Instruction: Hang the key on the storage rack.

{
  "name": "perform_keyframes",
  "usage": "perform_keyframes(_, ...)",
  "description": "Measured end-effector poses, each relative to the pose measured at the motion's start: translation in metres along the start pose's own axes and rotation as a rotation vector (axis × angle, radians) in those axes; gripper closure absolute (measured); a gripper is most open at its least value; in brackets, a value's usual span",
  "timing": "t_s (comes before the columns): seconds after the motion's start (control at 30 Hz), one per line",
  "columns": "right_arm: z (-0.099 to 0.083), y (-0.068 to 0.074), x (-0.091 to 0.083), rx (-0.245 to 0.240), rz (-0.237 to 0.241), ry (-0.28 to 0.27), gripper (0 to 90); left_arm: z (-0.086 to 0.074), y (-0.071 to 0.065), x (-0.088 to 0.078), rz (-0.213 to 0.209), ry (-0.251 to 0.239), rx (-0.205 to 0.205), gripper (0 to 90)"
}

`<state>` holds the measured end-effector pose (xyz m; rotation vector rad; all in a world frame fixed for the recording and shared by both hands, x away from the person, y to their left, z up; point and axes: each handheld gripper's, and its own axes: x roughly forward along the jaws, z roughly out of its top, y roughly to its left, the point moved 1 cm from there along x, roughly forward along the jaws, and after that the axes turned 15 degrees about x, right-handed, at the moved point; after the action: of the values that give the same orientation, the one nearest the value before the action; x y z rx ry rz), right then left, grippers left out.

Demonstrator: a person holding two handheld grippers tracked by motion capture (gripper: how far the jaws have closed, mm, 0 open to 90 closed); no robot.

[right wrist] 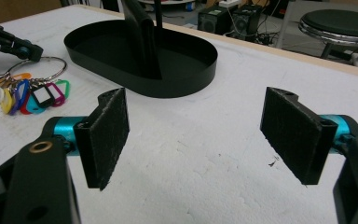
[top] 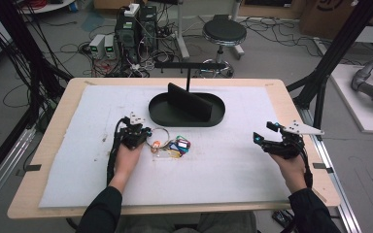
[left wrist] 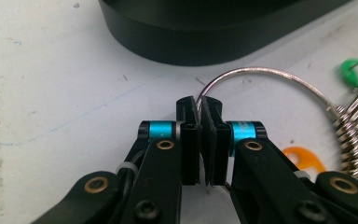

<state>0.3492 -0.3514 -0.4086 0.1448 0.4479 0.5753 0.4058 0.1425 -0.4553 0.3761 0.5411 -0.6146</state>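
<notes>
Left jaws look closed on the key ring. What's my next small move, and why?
Probably lift the left gripper a little, straight up, to test the grip. Its jaws have pinched the metal key ring, whose coloured key tags lie on the white mat near the black oval tray. The right gripper is open, apart from them, and can wait.

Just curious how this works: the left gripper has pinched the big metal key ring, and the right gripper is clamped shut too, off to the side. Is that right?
Not quite. The left gripper has pinched the key ring, but the right gripper stands wide open with nothing between its pads, as the right gripper view shows.
</notes>
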Motion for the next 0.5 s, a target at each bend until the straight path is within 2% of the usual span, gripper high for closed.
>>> perform_keyframes(0.2,0.0,-0.002,-0.002,0.006,-0.004,-0.003,23.9,0.001,0.003,-0.008,-0.047,-0.08,-0.044,86.3)
perform_keyframes(0.5,0.0,0.0,-0.001,0.0,0.001,-0.006,23.9,0.01,-0.004,-0.026,-0.106,-0.184,-0.029,86.2)
